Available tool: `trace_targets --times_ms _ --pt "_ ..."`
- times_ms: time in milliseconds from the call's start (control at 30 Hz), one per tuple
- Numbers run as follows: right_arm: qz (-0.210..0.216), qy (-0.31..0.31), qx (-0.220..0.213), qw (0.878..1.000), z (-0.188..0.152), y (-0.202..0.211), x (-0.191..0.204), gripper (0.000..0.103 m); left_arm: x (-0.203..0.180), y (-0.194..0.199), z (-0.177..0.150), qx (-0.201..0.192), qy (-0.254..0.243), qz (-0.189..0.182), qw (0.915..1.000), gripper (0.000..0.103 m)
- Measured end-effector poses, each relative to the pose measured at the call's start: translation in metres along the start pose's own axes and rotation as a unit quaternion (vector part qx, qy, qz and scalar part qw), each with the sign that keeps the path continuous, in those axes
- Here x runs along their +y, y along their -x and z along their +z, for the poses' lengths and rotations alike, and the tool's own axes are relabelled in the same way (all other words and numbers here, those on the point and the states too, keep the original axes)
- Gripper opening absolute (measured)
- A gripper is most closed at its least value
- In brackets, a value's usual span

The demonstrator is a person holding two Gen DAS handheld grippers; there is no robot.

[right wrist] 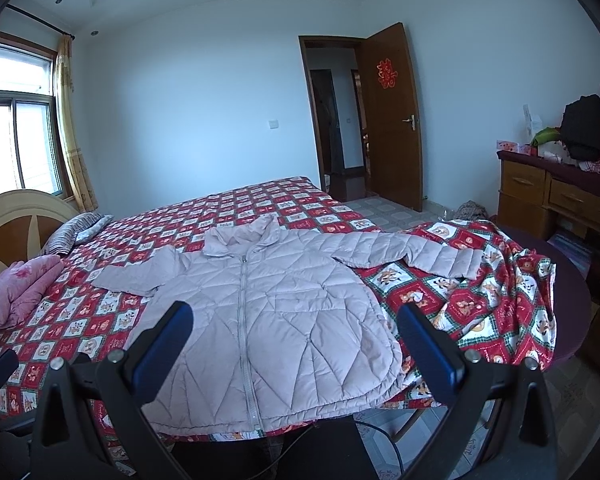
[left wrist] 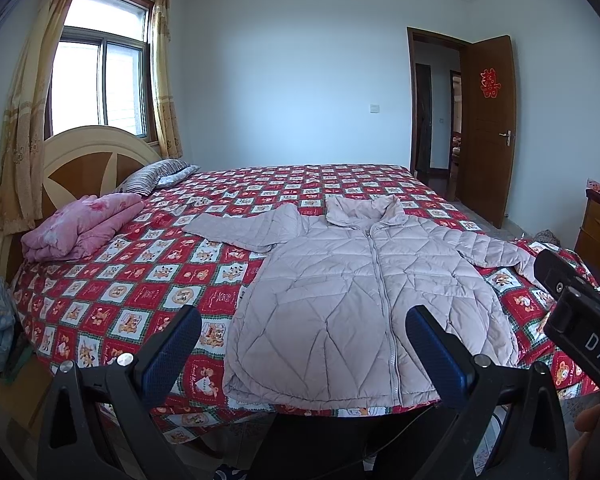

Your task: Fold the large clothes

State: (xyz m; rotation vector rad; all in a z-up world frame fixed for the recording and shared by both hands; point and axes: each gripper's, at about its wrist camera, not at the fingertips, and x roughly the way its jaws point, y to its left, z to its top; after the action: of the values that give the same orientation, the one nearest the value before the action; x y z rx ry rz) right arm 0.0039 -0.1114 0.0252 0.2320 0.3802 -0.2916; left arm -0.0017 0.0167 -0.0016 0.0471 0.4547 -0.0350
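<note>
A pale pink quilted jacket point(left wrist: 352, 292) point(right wrist: 268, 320) lies flat and zipped on the bed, collar away from me, both sleeves spread out to the sides. Its hem reaches the near edge of the bed. My left gripper point(left wrist: 303, 326) hangs open in the air just short of the hem, holding nothing. My right gripper point(right wrist: 294, 322) is also open and empty, held above the near edge by the jacket's lower right side. The right gripper's black body point(left wrist: 580, 320) shows at the right edge of the left wrist view.
The bed carries a red patchwork cover point(left wrist: 140, 280) point(right wrist: 480, 292). A folded pink quilt point(left wrist: 80, 228) and a striped pillow point(left wrist: 152, 176) lie by the headboard point(left wrist: 80, 160). A wooden dresser point(right wrist: 548, 196) with clutter stands at right. An open door point(right wrist: 388, 120) is beyond the bed.
</note>
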Motion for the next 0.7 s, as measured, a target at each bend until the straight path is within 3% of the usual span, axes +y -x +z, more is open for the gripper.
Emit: trace_targets --times_ms 700 --pt "0.009 0.004 0.011 1.000 -0.0032 -0.0057 0.0058 0.103 -0.0044 -0.0016 -0.0037 0.001 -0.003 -0.002 1.0000 0.102"
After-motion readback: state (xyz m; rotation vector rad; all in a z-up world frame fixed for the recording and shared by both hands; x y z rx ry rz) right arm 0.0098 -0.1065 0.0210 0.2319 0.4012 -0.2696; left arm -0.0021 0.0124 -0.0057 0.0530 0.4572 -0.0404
